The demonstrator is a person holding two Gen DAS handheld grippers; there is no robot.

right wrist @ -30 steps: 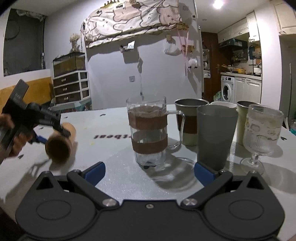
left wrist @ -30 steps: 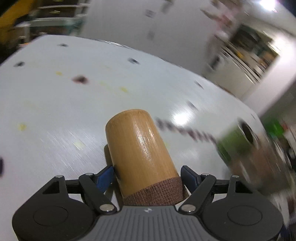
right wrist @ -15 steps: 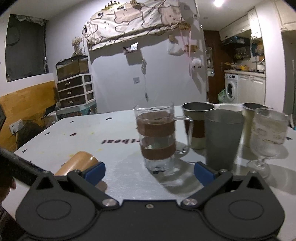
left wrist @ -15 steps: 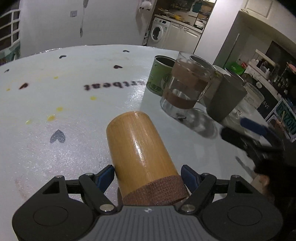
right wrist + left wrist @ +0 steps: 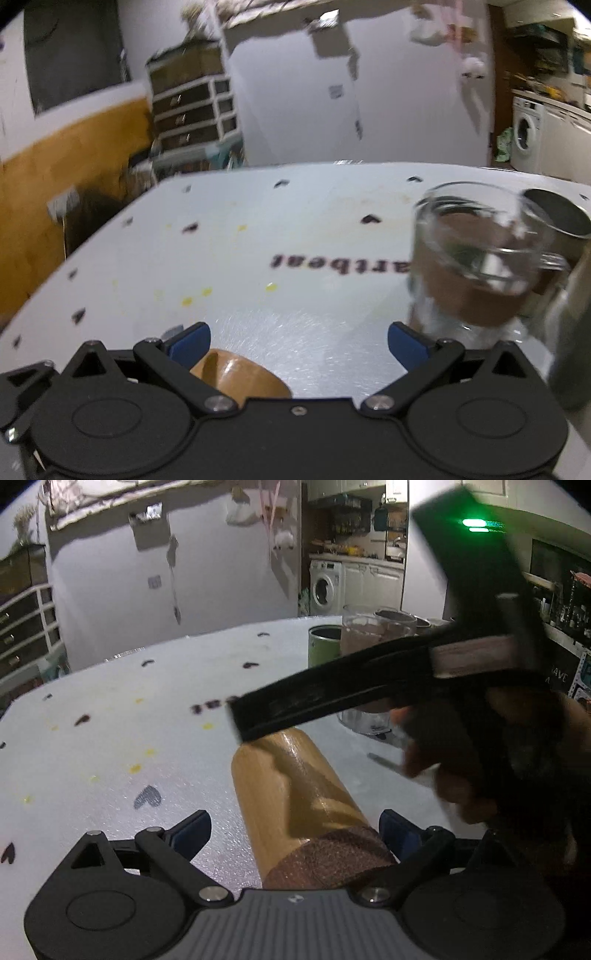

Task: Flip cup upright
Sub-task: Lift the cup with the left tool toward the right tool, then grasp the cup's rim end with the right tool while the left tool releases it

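Note:
A bamboo cup with a brown band near its rim lies on its side on the white table. My left gripper is open, with the cup's rim end between its fingers; its left finger stands apart from the cup. My right gripper is open and hovers just above the cup, whose rounded end shows below its left finger. In the left wrist view the right gripper's body crosses over the cup's far end.
A glass mug with brown bands stands at the right, with a metal cup behind it and a grey tumbler at the right edge. A green cup stands further back. Heart stickers and yellow spots mark the table.
My right gripper has swung left and down over the cup. My left gripper has opened a little, so its left finger has come away from the cup; the cup still lies on its side.

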